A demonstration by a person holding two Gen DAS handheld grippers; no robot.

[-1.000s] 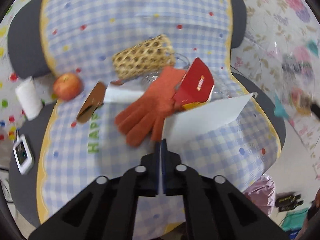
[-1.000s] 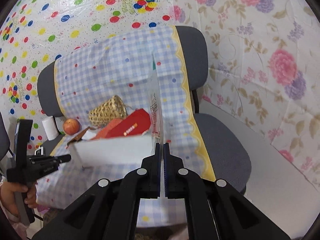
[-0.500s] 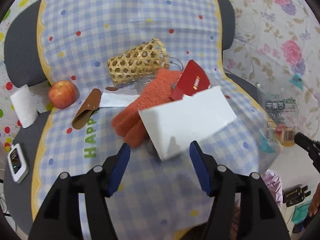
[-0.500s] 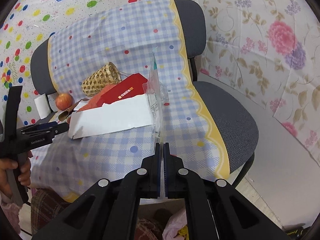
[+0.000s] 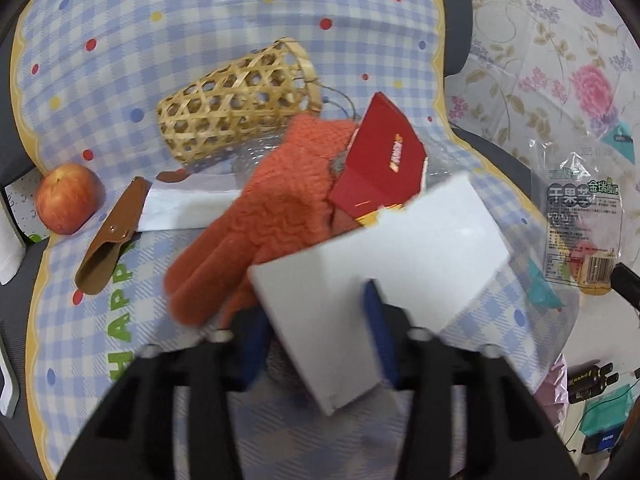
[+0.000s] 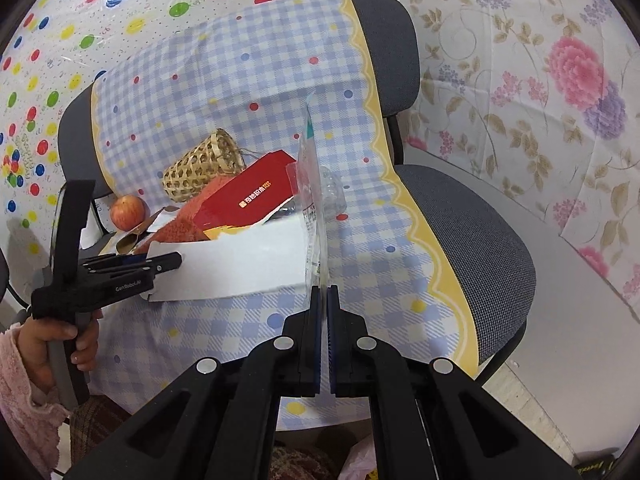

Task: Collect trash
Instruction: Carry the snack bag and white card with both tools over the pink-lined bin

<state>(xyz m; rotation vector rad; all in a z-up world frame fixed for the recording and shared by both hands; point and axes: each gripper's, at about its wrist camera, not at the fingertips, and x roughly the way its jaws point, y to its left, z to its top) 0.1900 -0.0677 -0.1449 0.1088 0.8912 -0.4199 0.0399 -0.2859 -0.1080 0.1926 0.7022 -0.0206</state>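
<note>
1. Right now the left gripper (image 5: pixel 316 320) has its jaws astride the near edge of the white card (image 5: pixel 384 264); jaws have just been closing, card between them, can't tell if pads press yet.
2. Right gripper (image 6: pixel 323 300) is clamped tight on a clear snack wrapper (image 6: pixel 314 200), held upright, edge-on.
3. Card lies tilted on the checked cloth (image 5: pixel 240 0) over the chair (image 6: pixel 472 232), propped on the red box (image 5: pixel 384 160) at 12 o'clock.
4. Orange glove (image 5: pixel 276 216) at 10 o'clock of card, wicker basket (image 5: pixel 236 108) on its side beyond.
5. Apple (image 5: pixel 68 198) far at 9 o'clock.
</note>
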